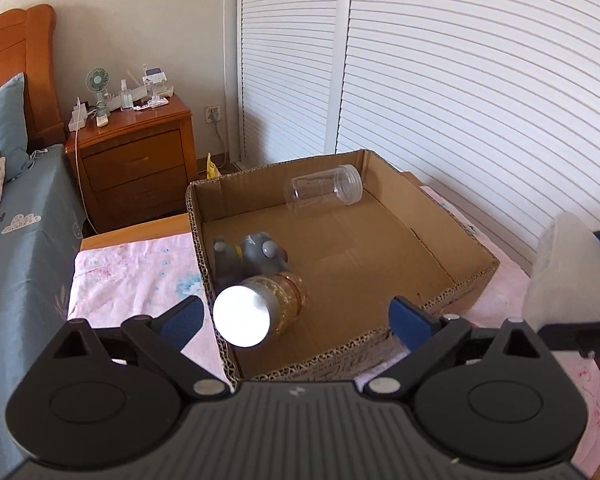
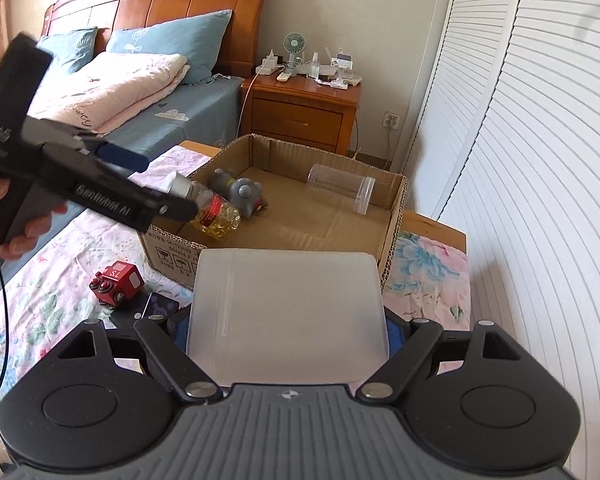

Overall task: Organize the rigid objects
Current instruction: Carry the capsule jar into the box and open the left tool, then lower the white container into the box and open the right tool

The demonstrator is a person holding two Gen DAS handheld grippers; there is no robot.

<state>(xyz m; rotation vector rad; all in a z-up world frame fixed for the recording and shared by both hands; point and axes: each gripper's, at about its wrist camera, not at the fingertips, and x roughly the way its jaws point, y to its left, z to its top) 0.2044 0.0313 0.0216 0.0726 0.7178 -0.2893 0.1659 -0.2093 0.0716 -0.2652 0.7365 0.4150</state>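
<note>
The left gripper (image 1: 296, 316) has its jaws spread wide with nothing pressed between them; the bottle of yellow beads (image 1: 266, 306) lies just ahead in the cardboard box (image 1: 452, 236), beside a grey toy (image 1: 262, 256) and a clear jar (image 1: 326, 188). The right gripper (image 2: 288, 330) is clamped on a frosted white container (image 2: 288, 312). Only the right wrist view shows a red toy block (image 2: 118, 282) on the flowered bedsheet (image 2: 60, 292) outside the box.
</note>
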